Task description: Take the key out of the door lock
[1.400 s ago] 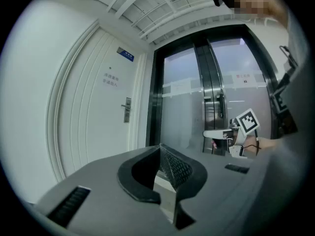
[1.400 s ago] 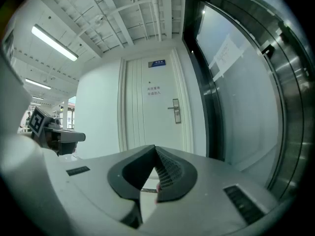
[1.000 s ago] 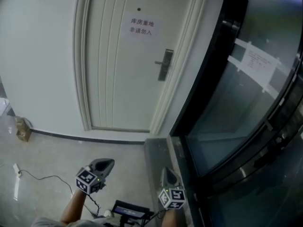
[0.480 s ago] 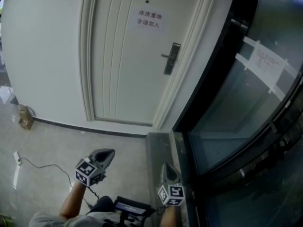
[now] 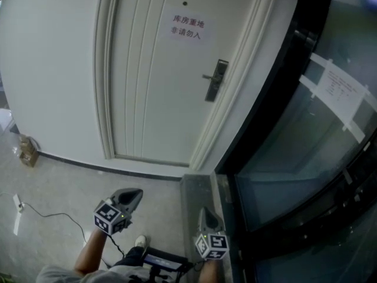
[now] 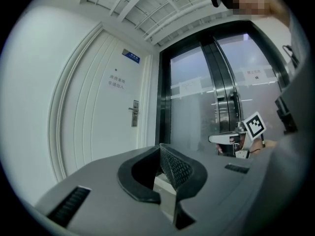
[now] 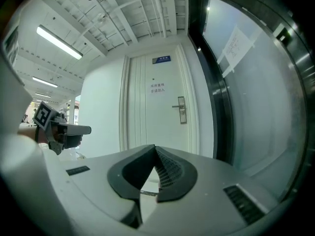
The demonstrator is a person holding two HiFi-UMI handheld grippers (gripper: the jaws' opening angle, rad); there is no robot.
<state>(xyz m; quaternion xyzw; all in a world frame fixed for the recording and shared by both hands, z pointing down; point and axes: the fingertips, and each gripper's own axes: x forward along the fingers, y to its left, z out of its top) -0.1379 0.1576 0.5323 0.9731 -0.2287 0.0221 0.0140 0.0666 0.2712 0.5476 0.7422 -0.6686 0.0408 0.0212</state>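
A white door (image 5: 159,75) stands ahead, with a dark lock plate and lever handle (image 5: 216,80) at its right edge. The key is too small to make out in any view. My left gripper (image 5: 133,194) is low down, well short of the door, with its jaws shut and empty. The right gripper (image 5: 207,215) hangs beside it near the glass wall, also shut on nothing. The lock plate (image 6: 134,113) shows far off beyond the left gripper (image 6: 160,148) in the left gripper view. In the right gripper view the lock (image 7: 181,109) sits above the right gripper (image 7: 155,148).
A dark-framed glass wall (image 5: 306,128) with a taped paper notice (image 5: 341,90) runs along the right. A paper sign (image 5: 187,27) is stuck on the door. By the left wall sits a small cardboard box (image 5: 26,151). A cable (image 5: 65,217) trails on the floor.
The head view has swung, so the door and its lock now sit a little higher and further right in the picture. Both grippers stay low and shut. A shoe has come into view below.
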